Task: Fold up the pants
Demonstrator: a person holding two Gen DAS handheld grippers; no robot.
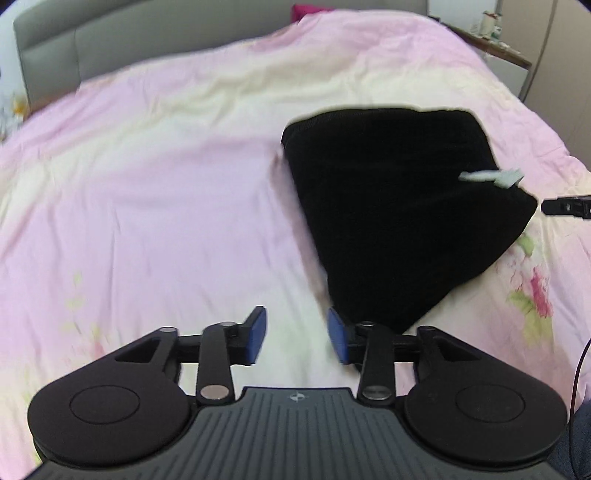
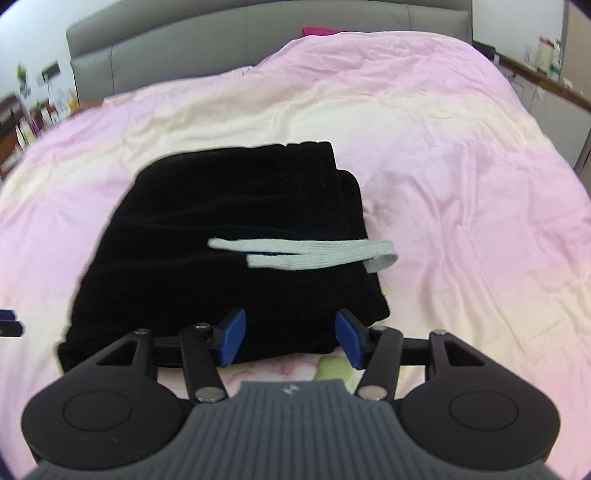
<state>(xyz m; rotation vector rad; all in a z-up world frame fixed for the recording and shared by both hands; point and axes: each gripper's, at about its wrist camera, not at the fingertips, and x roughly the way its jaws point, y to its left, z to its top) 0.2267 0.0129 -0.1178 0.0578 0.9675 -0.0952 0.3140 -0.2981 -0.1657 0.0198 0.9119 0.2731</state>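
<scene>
Black pants (image 1: 388, 203) lie folded into a compact pile on the pink bed cover (image 1: 147, 184). A pale drawstring (image 2: 303, 254) lies across their top and hangs off the right edge. In the left wrist view my left gripper (image 1: 297, 330) is open over bare cover, its right pad just beside the pile's near corner. In the right wrist view my right gripper (image 2: 291, 334) is open at the near edge of the pants (image 2: 221, 229). Black cloth shows between its blue pads, but they do not press on it.
A grey padded headboard (image 2: 258, 40) runs along the far side of the bed, with a magenta item (image 2: 319, 31) against it. A wooden shelf with bottles (image 2: 546, 66) stands at the right. Cluttered shelves (image 2: 22, 110) are at the left.
</scene>
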